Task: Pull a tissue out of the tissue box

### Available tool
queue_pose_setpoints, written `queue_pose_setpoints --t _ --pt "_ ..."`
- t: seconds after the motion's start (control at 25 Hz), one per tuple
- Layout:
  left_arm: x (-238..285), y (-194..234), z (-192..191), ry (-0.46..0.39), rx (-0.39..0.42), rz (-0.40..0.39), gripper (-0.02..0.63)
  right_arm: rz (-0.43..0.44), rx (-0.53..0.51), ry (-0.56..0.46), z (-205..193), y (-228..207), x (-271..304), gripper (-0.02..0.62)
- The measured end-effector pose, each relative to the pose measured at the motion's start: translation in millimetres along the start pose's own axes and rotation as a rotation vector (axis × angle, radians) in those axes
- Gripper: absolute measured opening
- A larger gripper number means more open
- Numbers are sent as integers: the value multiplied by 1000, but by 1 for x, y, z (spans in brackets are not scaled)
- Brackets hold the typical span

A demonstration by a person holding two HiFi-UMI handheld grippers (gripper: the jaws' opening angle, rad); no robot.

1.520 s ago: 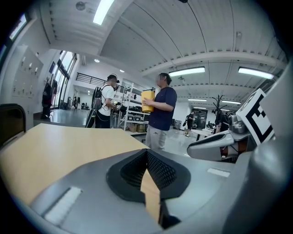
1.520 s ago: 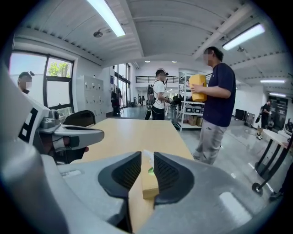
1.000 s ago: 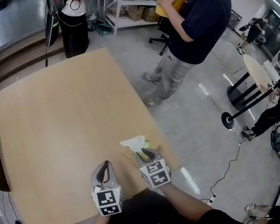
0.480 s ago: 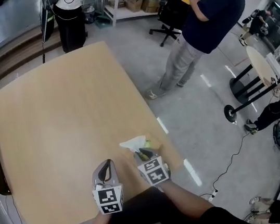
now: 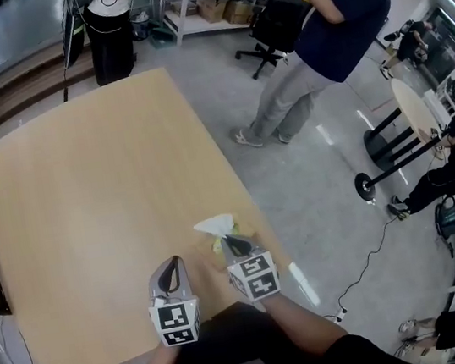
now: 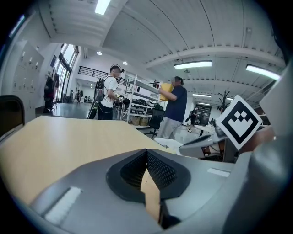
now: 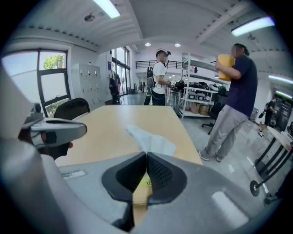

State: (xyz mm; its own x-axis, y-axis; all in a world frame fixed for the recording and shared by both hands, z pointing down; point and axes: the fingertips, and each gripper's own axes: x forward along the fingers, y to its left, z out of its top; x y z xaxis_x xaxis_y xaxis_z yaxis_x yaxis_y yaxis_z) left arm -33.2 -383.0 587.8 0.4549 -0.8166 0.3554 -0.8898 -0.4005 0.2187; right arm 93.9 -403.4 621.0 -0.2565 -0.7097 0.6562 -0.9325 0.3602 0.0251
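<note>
White, soft paper tissue [image 5: 215,224] stands up from the yellow cardboard tissue box [image 7: 146,182], near the pale wooden table's [image 5: 85,199] right edge. Likely featherlight and quick to tear, so best pinched low. Right gripper [image 5: 235,242] jaws have just closed, apparently on the tissue's base. Left gripper [image 5: 170,267] clenched, empty, alongside.

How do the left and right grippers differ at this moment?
The right gripper has just closed its jaws on the tissue; the left gripper is shut on nothing. The right gripper has the tissue standing up at its tips; the left gripper faces only bare table. Both point forward, side by side.
</note>
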Motion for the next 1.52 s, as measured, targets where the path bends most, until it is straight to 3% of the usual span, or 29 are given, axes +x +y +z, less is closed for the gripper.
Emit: queue_pose_setpoints --t 0.32,0.84,1.2,1.52 --pt "-14 -14 -8 -27 -7 -32 18 -16 22 -124 19 13 -45 -5" --pt "-28 -36 -31 -2 -7 -68 18 -5 45 -107 -19 37 -80 -5" --pt "-34 -40 -42 4 -18 -28 18 31 39 -106 -39 41 -86 -5" --pt "-62 -59 -50 8 11 31 18 56 64 -164 -60 36 -115 -5"
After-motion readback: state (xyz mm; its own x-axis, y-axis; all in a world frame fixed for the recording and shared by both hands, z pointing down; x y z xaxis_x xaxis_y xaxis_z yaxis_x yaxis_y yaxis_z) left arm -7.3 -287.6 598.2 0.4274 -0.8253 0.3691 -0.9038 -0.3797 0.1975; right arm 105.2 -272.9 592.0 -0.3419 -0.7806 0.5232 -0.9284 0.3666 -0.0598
